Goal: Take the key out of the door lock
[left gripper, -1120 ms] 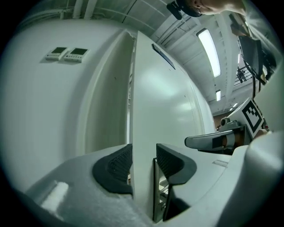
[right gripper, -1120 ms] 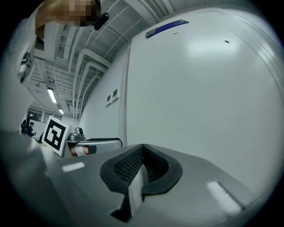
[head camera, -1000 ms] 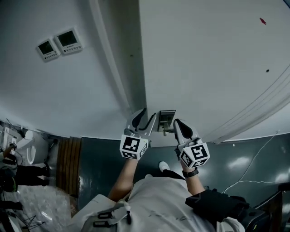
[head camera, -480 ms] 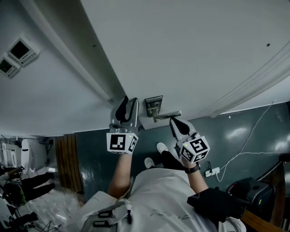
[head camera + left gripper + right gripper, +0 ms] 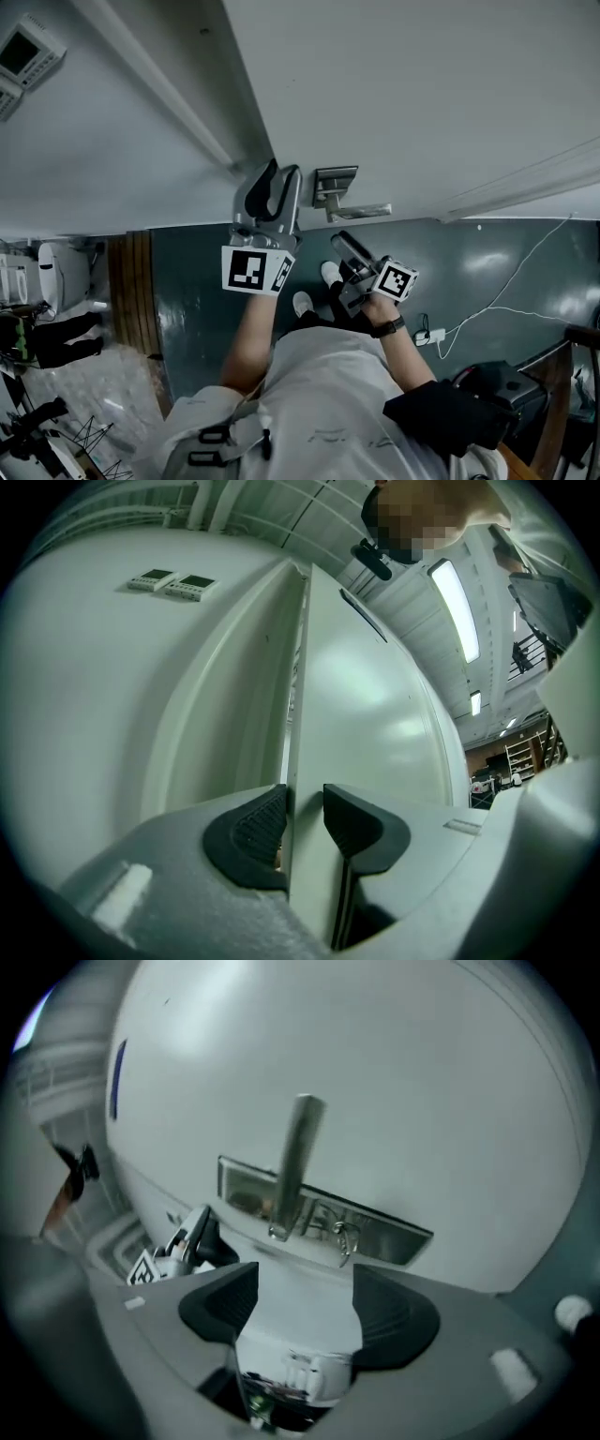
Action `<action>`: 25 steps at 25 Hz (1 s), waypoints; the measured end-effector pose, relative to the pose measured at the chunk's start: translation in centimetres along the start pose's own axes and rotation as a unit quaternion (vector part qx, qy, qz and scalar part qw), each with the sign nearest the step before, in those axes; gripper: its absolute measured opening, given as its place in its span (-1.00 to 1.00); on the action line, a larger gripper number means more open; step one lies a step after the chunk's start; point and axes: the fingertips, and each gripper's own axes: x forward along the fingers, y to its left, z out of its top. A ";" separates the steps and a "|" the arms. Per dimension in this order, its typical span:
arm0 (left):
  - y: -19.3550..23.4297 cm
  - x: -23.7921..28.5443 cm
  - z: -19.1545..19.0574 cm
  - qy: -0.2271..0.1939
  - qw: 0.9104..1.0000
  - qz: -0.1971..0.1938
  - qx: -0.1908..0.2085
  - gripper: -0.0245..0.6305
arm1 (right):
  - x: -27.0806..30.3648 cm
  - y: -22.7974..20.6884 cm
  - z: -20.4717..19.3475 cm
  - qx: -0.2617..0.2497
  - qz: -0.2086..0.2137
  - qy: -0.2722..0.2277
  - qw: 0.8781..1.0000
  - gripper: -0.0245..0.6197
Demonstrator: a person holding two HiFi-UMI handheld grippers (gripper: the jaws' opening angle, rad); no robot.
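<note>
Dropped below the lever handle (image 5: 364,212) and rolled over, my right tongs (image 5: 343,247) have just sprung their jaws wide, with nothing between them. The key (image 5: 344,1239) still sticks out of the lock plate (image 5: 394,1232), close beside the handle's root. My left tongs (image 5: 281,174) have just been closing and now pinch the free edge of the door (image 5: 375,724) between their pads.

The small metal key (image 5: 345,1237) sat in the door lock (image 5: 389,1230), a rectangular steel plate on the pale door (image 5: 375,1072). It projected outward just beside the base of the lever handle (image 5: 298,1147). In the head view it was too small to make out.
</note>
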 end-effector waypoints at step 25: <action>0.2 -0.2 -0.3 0.006 1.000 0.002 -0.020 -0.55 | 4.4 -5.6 1.5 0.240 0.061 -0.168 0.954 -0.83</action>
